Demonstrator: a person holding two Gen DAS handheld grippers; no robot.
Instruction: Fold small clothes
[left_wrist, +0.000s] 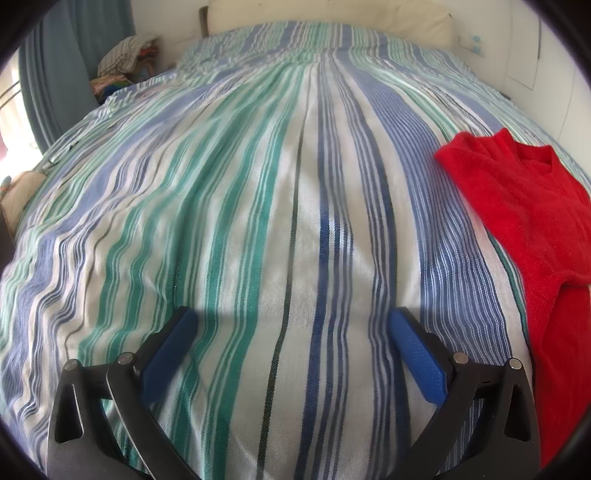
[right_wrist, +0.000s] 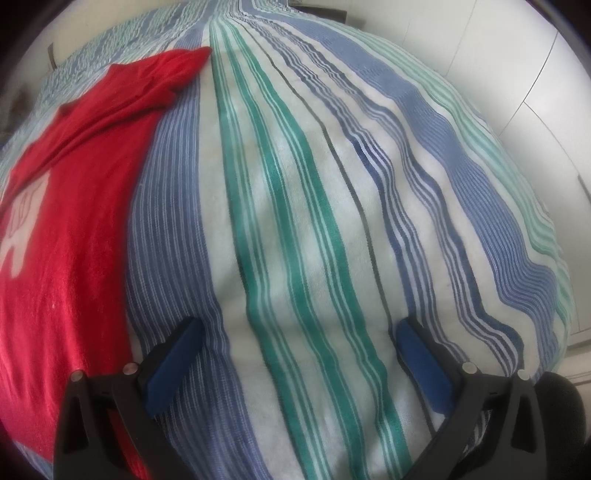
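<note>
2 grippers (left_wrist: 293, 325) (right_wrist: 299, 332) spread, empty | red shirt (right_wrist: 74, 206): white print, unreadable

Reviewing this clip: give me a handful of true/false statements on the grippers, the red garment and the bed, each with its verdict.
1. Both the left gripper and the right gripper are open and hold nothing. True.
2. The red garment lies on the striped bedspread. True.
3. The right gripper is clamped on the garment's sleeve. False: its jaws are apart over bare bedspread, beside the garment.
4. The garment is plain red. False: the right wrist view shows a pale print on it.
5. The bedspread is polka-dotted. False: it is striped.
</note>
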